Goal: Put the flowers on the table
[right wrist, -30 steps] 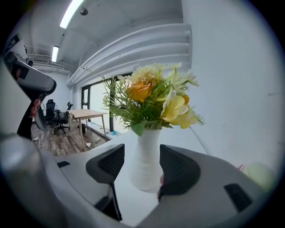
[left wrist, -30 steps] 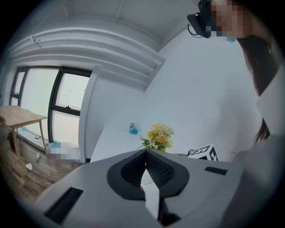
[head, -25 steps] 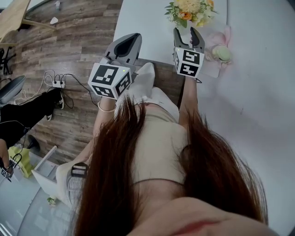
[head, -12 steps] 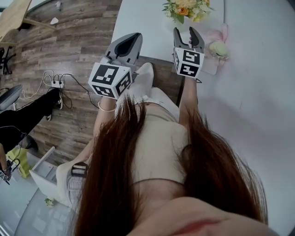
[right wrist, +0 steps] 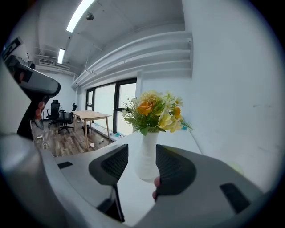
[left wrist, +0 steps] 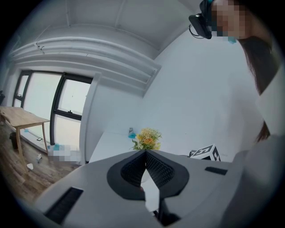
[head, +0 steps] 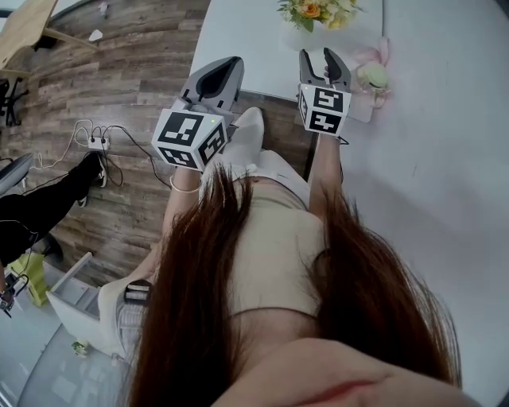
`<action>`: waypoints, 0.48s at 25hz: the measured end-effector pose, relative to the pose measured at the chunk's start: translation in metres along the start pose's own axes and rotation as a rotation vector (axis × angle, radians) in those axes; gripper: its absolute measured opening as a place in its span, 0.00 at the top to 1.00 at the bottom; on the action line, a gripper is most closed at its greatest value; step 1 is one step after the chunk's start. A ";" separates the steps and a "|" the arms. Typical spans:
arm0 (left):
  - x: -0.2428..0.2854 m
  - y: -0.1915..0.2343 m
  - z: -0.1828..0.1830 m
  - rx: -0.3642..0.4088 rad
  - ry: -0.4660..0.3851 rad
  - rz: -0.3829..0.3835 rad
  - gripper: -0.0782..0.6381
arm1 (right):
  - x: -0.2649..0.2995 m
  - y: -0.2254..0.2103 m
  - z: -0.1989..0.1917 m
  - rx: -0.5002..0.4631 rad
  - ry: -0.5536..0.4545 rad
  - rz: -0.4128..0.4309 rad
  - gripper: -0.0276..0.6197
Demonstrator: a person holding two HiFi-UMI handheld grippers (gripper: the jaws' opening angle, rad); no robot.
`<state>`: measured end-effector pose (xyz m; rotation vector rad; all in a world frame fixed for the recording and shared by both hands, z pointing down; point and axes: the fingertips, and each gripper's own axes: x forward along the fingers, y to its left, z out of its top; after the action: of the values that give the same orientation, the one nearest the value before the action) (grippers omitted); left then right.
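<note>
A bunch of yellow and orange flowers [head: 316,9] stands in a white vase [head: 296,36] at the far edge of the white table [head: 445,159]. My right gripper [head: 324,57] hovers over the table just short of the vase, a little to its right. In the right gripper view the vase [right wrist: 147,156] and flowers [right wrist: 153,111] show through the gap of the right gripper [right wrist: 141,148]; its jaws are closing, the pads clear of the vase, nothing held. My left gripper [head: 229,67] hangs past the table's left edge, shut and empty [left wrist: 145,153].
A pink and green soft toy [head: 372,77] lies on the table right of my right gripper. Wood floor with a power strip [head: 99,145] and a seated person's legs [head: 40,207] lies to the left. A wooden table [right wrist: 91,116] and office chairs [right wrist: 60,118] stand far off.
The flowers and the pink toy have slid up in the head view, and the vase now shows. The right jaws look slightly narrower. The seated person's leg shifted.
</note>
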<state>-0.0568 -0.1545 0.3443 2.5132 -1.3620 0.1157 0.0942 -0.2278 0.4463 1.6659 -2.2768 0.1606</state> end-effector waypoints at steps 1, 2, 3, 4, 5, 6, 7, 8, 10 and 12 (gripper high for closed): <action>-0.002 -0.001 0.000 0.000 -0.002 0.003 0.88 | -0.002 0.000 0.000 0.000 -0.001 0.001 0.64; -0.004 -0.003 -0.001 -0.001 -0.004 0.005 0.89 | -0.005 0.001 0.001 0.001 -0.004 0.001 0.64; -0.006 -0.005 -0.001 -0.001 -0.006 0.007 0.88 | -0.007 0.001 0.001 0.001 -0.008 0.000 0.65; -0.009 -0.006 -0.001 -0.001 -0.009 0.009 0.88 | -0.010 0.001 0.002 0.001 -0.013 -0.002 0.65; -0.011 -0.007 -0.001 -0.002 -0.012 0.011 0.89 | -0.012 0.001 0.003 0.001 -0.018 -0.002 0.66; -0.014 -0.008 -0.001 -0.002 -0.015 0.014 0.89 | -0.014 0.002 0.004 0.001 -0.023 -0.002 0.66; -0.017 -0.008 0.000 -0.002 -0.018 0.017 0.88 | -0.016 0.003 0.006 0.001 -0.028 -0.001 0.66; -0.019 -0.008 0.001 -0.002 -0.021 0.020 0.89 | -0.017 0.004 0.008 0.000 -0.031 0.000 0.67; -0.023 -0.009 0.003 -0.002 -0.026 0.026 0.89 | -0.020 0.006 0.011 -0.003 -0.035 0.003 0.67; -0.026 -0.010 0.005 -0.002 -0.032 0.030 0.88 | -0.024 0.007 0.012 -0.005 -0.037 0.004 0.68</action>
<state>-0.0631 -0.1290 0.3325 2.5039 -1.4112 0.0801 0.0918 -0.2074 0.4277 1.6748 -2.3058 0.1256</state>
